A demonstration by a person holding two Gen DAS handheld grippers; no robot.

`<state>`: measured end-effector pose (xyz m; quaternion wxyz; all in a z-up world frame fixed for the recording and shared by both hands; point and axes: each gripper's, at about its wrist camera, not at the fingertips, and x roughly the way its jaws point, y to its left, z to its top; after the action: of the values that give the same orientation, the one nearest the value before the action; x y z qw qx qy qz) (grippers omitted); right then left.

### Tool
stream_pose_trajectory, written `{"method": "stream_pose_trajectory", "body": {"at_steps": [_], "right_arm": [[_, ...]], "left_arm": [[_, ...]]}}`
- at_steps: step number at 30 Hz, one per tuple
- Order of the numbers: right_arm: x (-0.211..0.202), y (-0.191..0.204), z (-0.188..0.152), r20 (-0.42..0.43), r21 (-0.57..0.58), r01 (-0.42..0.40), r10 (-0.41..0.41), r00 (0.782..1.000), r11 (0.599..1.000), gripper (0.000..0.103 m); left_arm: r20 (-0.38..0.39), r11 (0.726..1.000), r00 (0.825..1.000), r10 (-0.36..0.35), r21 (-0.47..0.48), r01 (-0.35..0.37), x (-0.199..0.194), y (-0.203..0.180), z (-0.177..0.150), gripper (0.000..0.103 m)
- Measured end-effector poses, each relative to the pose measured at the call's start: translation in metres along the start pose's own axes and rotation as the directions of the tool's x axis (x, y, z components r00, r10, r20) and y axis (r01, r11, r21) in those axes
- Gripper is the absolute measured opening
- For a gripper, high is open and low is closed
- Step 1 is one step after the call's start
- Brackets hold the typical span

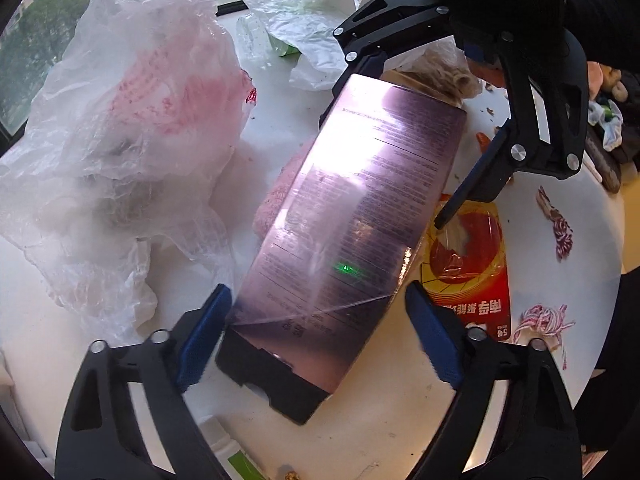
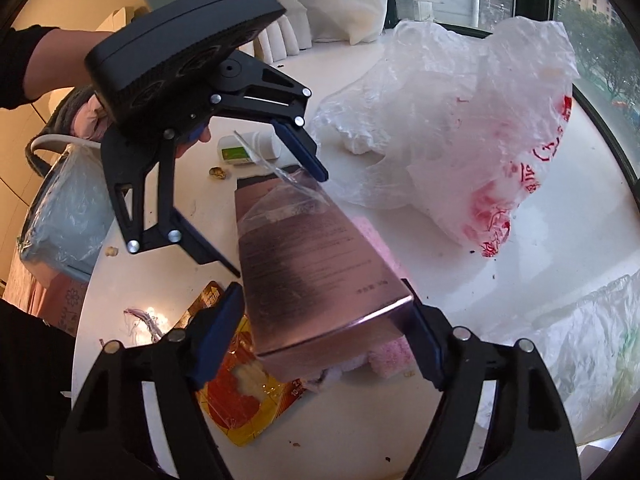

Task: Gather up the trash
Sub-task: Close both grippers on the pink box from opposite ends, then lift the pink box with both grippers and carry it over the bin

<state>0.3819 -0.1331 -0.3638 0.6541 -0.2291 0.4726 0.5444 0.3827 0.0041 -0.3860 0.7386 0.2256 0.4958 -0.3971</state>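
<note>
Bare table (image 2: 400,420) lies toward the near edge; the crumpled bag (image 2: 460,140) (window side) and pink box (image 2: 320,260) block the middle.

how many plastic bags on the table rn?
2 clear ones: a red-printed bag beside the pink box, and a crumpled one at the table's window-side edge. More may be hidden.

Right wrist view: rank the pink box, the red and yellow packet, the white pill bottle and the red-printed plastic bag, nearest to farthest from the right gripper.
1. pink box, between the right gripper fingers.
2. red and yellow packet, just lower left.
3. white pill bottle and red-printed plastic bag: both well beyond, too close to call.
</note>
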Motion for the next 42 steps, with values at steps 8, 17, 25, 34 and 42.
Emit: {"method": "stream_pose_trajectory", "body": {"at_steps": [8, 17, 25, 34, 42], "right_arm": [[-0.008, 0.006, 0.0, -0.006, -0.004, -0.005, 0.005, 1.0, 1.0, 0.069], [-0.05, 0.037, 0.004, 0.012, -0.017, 0.018, -0.018, 1.0, 1.0, 0.069], [-0.088, 0.076, 0.007, 0.009, -0.041, 0.048, -0.048, 0.999, 0.998, 0.069], [-0.116, 0.119, 0.01, 0.016, -0.061, 0.072, -0.071, 0.997, 0.995, 0.069], [-0.126, 0.162, 0.015, 0.029, -0.084, 0.086, -0.084, 0.996, 0.993, 0.069]], "left_arm": [[0.013, 1.0, 1.0, 0.006, -0.003, -0.006, -0.014, -0.003, 0.003, 0.077], [0.065, 1.0, 0.998, 0.027, 0.005, -0.028, -0.058, -0.033, 0.006, 0.077], [0.107, 0.999, 0.993, 0.048, 0.005, -0.049, -0.098, -0.072, 0.009, 0.077], [0.133, 0.997, 0.988, 0.074, 0.017, -0.077, -0.138, -0.11, -0.001, 0.077], [0.15, 0.994, 0.983, 0.104, 0.015, -0.107, -0.167, -0.139, -0.024, 0.077]]}}
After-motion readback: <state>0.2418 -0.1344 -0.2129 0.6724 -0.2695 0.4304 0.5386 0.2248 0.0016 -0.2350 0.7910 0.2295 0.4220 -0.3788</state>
